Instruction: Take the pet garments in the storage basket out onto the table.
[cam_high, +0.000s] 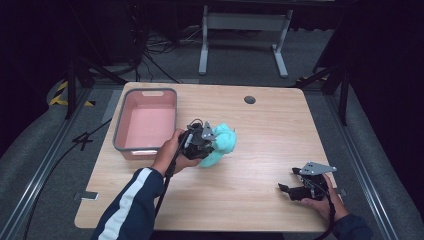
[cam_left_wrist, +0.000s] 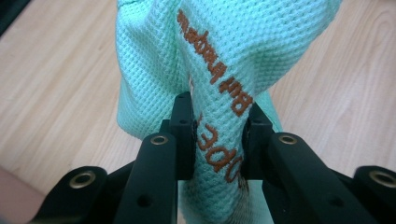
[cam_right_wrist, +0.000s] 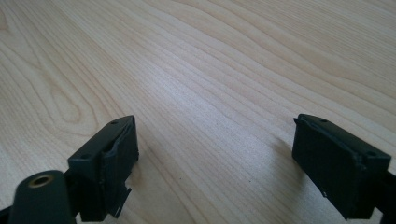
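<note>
A pale wooden counter is seen amid dark surroundings, with a pink, grey-rimmed tub just behind the left gripper. A mint-green waffle-weave cloth with orange stitched lettering is pinched between that gripper's jaws, bunched, its long axis running straight ahead from the jaws with the lettering aligned along it. The right gripper is held spread wide over bare wood, well apart from the cloth.
</note>
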